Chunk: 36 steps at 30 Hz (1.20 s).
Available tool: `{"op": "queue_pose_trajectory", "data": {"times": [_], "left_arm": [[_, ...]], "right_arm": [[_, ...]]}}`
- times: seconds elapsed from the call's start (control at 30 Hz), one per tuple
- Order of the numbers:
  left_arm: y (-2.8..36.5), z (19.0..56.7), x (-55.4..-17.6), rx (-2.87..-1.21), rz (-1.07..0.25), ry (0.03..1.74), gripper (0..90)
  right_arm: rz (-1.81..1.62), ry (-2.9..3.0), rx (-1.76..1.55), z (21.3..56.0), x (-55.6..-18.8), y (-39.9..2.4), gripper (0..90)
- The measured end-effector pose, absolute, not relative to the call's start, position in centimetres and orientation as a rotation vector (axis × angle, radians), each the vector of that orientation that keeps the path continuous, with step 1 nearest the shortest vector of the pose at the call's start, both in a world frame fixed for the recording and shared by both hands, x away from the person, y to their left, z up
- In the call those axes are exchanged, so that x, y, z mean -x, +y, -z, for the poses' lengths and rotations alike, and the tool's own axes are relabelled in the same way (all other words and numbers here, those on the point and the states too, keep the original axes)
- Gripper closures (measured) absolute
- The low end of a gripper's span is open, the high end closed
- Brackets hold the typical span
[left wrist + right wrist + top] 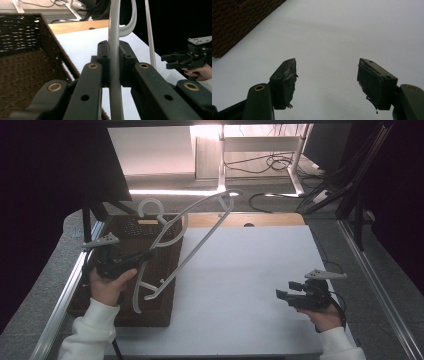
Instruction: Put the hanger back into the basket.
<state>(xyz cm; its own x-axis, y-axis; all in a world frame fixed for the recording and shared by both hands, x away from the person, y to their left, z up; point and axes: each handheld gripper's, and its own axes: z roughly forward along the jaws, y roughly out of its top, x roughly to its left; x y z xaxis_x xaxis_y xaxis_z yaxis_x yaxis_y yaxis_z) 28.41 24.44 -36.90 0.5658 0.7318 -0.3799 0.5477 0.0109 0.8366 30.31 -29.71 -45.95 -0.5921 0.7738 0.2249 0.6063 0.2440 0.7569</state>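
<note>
Hanger [200, 227], pale grey with thin curved bars, is pinched by the left gripper [150, 254]; right gripper [327, 82] jaws are spread.

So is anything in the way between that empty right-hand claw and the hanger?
Nothing visible is. Bare white tabletop lies between the open right gripper and the hanger, which the left gripper holds clamped above the basket.
</note>
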Motion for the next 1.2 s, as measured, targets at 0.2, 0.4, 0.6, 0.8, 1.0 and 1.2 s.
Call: {"op": "queue_pose_trajectory", "data": {"times": [0.2,0.4,0.6,0.8,1.0,1.2], "left_arm": [[26.0,36.6,-28.5,-1.655,-0.232,1.109,82.2],[27.5,36.3,-28.5,-1.662,-0.267,1.134,82.2],[29.2,36.6,-28.5,-1.658,-0.294,1.169,82.2],[30.5,37.1,-28.5,-1.670,-0.311,1.197,82.2],[31.8,37.6,-28.2,-1.688,-0.337,1.223,82.2],[33.2,38.0,-27.9,-1.692,-0.358,1.246,82.2]], "right_arm": [[-1.257,2.319,-1.311,46.0,-30.3,-29.8,31.9],[-1.244,2.317,-1.315,46.0,-30.3,-29.8,31.4],[-1.237,2.316,-1.319,46.2,-30.3,-29.8,31.3],[-1.230,2.317,-1.316,46.2,-30.3,-29.8,31.2],[-1.226,2.313,-1.324,46.3,-30.3,-30.0,31.1],[-1.222,2.312,-1.325,46.3,-30.3,-29.9,31.0]]}}
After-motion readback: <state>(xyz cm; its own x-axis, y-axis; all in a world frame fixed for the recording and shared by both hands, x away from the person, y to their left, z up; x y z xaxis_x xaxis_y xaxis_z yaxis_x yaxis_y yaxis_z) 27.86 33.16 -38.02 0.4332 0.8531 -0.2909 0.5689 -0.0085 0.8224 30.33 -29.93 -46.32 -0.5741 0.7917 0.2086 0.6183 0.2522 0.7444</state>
